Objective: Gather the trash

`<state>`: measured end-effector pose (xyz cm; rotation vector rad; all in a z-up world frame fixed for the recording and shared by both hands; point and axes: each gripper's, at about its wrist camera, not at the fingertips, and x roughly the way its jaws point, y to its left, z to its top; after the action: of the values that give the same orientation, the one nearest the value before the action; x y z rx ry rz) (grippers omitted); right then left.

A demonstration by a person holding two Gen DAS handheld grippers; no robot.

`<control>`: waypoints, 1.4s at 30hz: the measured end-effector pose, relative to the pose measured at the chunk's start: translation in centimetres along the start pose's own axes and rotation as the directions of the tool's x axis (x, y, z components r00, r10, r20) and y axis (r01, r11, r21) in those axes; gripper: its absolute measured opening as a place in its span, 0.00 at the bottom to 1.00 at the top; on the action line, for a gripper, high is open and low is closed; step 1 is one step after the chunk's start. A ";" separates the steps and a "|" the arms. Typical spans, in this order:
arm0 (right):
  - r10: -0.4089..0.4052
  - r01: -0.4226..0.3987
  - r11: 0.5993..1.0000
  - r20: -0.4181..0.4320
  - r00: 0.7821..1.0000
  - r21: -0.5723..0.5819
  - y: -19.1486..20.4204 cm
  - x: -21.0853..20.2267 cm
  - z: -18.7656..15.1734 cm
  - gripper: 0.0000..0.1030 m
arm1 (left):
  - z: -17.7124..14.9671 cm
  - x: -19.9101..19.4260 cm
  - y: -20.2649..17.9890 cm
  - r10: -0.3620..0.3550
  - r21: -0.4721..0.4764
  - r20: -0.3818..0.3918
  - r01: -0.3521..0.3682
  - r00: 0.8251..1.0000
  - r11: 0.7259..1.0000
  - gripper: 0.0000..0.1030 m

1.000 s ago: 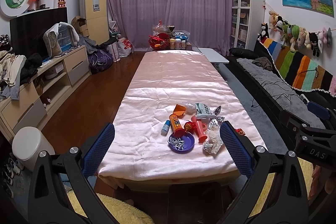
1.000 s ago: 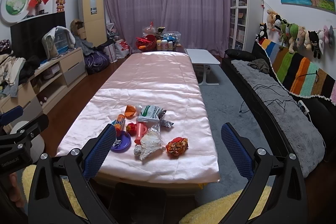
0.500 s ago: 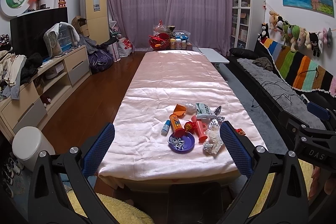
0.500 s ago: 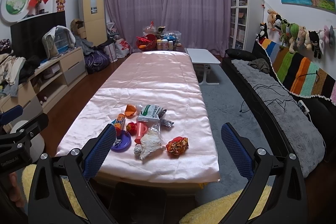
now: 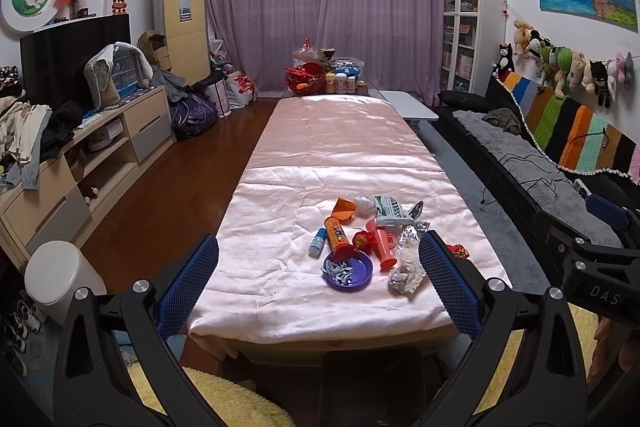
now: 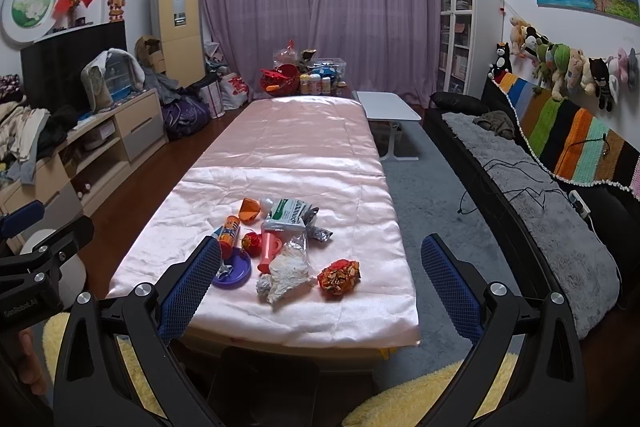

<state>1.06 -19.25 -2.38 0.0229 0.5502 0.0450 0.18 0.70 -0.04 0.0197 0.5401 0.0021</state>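
Both claws, left (image 5: 318, 285) and right (image 6: 320, 283), gape wide and empty before the table (image 6: 280, 319); trash (image 6: 286, 273) sits near its front edge.

The room was evenly, rather dimly lit from overhead, with a cool purple cast. Soft glare lay on the cloth (image 5: 340, 147), brightest at its far end. Both sharp views bowed strongly, with black corners.

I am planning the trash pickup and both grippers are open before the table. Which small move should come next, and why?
Probably move the right gripper forward and down over the red snack wrapper. It lies alone near the table's front edge, apart from the pile around the purple dish, and both grippers are empty.
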 end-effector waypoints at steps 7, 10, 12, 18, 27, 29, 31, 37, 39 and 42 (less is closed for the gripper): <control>-0.001 0.001 1.000 -0.001 1.000 0.001 0.1 0.0 0.0 0.97 | 0.0 0.0 -0.1 0.000 0.000 0.000 0.000 1.000 1.000 0.92; 0.000 0.000 1.000 0.000 1.000 0.000 0.0 0.0 0.0 0.97 | 0.0 0.0 0.0 0.001 0.001 0.000 -0.001 1.000 1.000 0.92; 0.000 0.000 1.000 0.000 1.000 0.001 0.0 0.0 0.0 0.97 | 0.0 0.0 0.0 0.001 0.001 0.001 -0.001 1.000 1.000 0.92; -0.001 0.001 1.000 -0.001 1.000 0.000 0.1 -0.1 0.0 0.97 | 0.1 -0.1 0.1 0.003 0.001 0.001 -0.003 1.000 1.000 0.92; -0.001 0.001 1.000 -0.001 1.000 0.000 0.1 0.0 0.0 0.97 | 0.2 0.0 0.3 0.005 0.001 0.003 -0.006 1.000 1.000 0.92; 0.000 0.000 1.000 -0.001 1.000 0.001 0.1 0.0 0.0 0.97 | 0.2 0.0 0.3 0.005 0.001 0.002 -0.005 1.000 1.000 0.92; 0.000 0.000 1.000 -0.001 1.000 0.001 0.1 0.0 0.0 0.97 | 0.2 0.0 0.3 0.005 0.001 0.002 -0.005 1.000 1.000 0.92; 0.000 0.000 1.000 -0.001 1.000 0.001 0.1 0.0 0.0 0.97 | 0.2 0.0 0.3 0.005 0.000 0.002 -0.005 1.000 1.000 0.92; 0.005 -0.005 1.000 0.001 1.000 0.003 0.0 0.1 0.0 0.97 | 0.2 0.1 0.3 0.005 0.001 0.000 -0.005 1.000 1.000 0.92; 0.002 -0.002 1.000 0.013 1.000 0.024 -0.4 -0.1 0.2 0.97 | 0.2 0.3 0.6 0.007 -0.004 -0.002 -0.007 1.000 1.000 0.92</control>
<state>1.08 -19.62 -2.19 0.0468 0.5375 0.0406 0.50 1.33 -0.01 0.0173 0.5415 0.0099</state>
